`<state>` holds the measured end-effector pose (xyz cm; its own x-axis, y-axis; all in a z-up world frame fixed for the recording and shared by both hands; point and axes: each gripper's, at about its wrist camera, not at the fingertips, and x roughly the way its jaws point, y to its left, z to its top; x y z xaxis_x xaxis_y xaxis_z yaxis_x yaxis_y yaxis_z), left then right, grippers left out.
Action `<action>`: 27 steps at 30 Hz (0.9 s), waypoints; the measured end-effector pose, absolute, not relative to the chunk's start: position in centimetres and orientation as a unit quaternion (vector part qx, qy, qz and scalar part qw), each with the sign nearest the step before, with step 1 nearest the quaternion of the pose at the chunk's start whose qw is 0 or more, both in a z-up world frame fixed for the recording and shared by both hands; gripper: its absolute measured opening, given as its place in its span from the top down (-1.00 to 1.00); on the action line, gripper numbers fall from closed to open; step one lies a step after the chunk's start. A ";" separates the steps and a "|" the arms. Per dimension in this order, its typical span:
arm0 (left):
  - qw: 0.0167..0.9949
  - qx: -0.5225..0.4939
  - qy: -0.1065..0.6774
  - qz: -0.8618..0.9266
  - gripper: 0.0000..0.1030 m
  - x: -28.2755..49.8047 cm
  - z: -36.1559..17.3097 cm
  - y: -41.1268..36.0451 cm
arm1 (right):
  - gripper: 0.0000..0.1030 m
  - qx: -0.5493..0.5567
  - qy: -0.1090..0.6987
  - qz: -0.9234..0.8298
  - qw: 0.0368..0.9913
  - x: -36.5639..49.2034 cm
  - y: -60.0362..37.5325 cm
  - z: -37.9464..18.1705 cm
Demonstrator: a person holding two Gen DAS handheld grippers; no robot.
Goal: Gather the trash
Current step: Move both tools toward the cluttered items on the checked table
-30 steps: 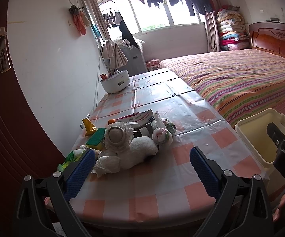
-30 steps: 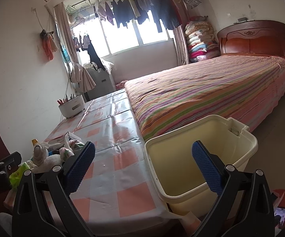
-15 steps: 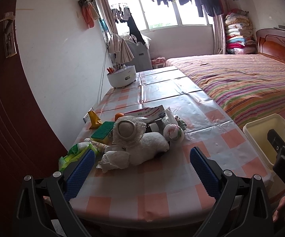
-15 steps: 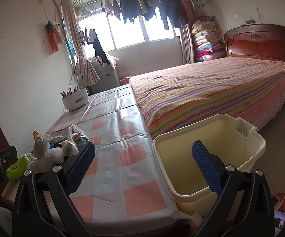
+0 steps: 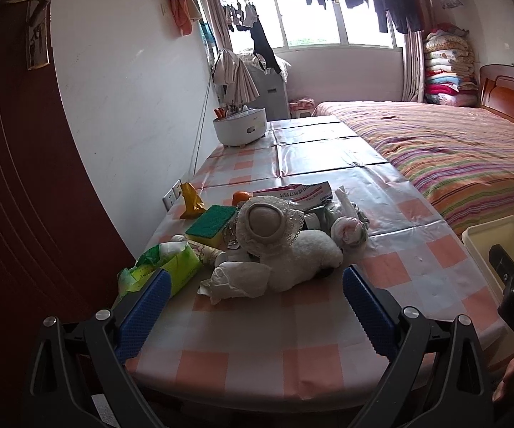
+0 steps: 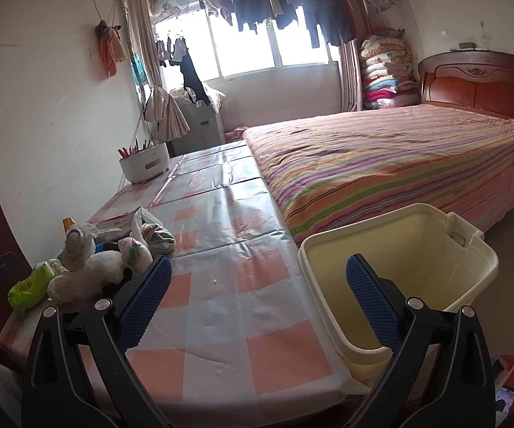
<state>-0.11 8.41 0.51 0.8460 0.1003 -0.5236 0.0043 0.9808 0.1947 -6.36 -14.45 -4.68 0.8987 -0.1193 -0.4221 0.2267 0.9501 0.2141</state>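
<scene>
A heap of items lies on the checked table [image 5: 257,339]: a crumpled white tissue [image 5: 237,280], a white plush toy [image 5: 292,249], a green wipes pack [image 5: 164,267], a green-yellow sponge [image 5: 210,223], a knotted plastic bag [image 5: 347,232] and a flat box [image 5: 292,192]. My left gripper [image 5: 253,314] is open and empty, just short of the tissue. A cream bin [image 6: 399,278] stands at the table's right edge. My right gripper [image 6: 257,306] is open and empty, over the table edge beside the bin. The heap also shows in the right wrist view [image 6: 96,260].
A white round holder with pens [image 5: 239,130] stands at the table's far end. A striped bed [image 6: 381,149] runs along the right. A dark red door [image 5: 14,196] is at the left. A yellow bottle [image 5: 191,201] stands by the wall.
Both grippers have drawn back and swung left slightly; the heap now sits more centred before the left gripper. Both stay open. No object has moved.
</scene>
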 end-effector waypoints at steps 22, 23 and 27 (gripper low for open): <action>0.953 0.119 0.275 0.036 -0.82 0.5 -0.6 7.3 | -0.88 0.120 0.205 -0.078 0.968 -6.1 -13.4 -4.5; 0.954 0.119 0.274 0.037 -0.82 0.5 -0.6 7.4 | -0.88 0.117 0.204 -0.076 0.969 -6.0 -13.2 -4.4; 0.954 0.115 0.274 0.041 -0.82 0.3 -0.4 8.0 | -0.88 0.109 0.200 -0.067 0.971 -5.9 -12.4 -4.2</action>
<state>0.33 8.03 -0.40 0.8469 0.1414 -0.5126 -0.0155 0.9702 0.2419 -5.91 -12.44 -4.17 0.9108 -0.0871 -0.4036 0.1744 0.9672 0.1849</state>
